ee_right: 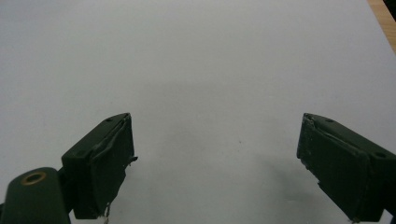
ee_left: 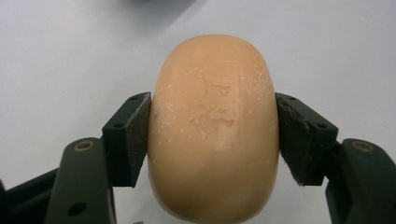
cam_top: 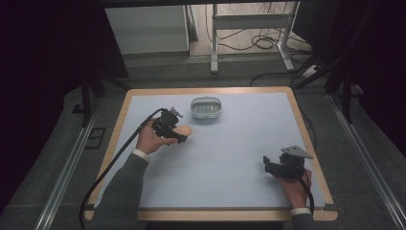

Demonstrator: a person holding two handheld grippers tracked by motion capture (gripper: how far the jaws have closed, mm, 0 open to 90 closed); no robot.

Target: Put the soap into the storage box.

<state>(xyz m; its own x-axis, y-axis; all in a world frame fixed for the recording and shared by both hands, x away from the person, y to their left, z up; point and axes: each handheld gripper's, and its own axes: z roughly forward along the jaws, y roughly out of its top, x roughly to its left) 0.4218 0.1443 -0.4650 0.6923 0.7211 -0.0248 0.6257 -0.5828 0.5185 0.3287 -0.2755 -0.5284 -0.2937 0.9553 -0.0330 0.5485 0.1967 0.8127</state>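
Two grippers: left gripper [cam_top: 178, 130] clamps a tan soap bar [ee_left: 214, 128] centre-left, just short of the dish [cam_top: 207, 108], likely its destination; right gripper [ee_right: 215, 163], lower right, jaws wide, empty.

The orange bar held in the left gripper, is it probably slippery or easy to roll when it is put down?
The soap bar looks smooth and rounded, so it may slip between the left gripper pads, which touch only its curved sides. It seems stiff: no dent at the pads. Set on its edge, it would probably tip flat rather than roll far.
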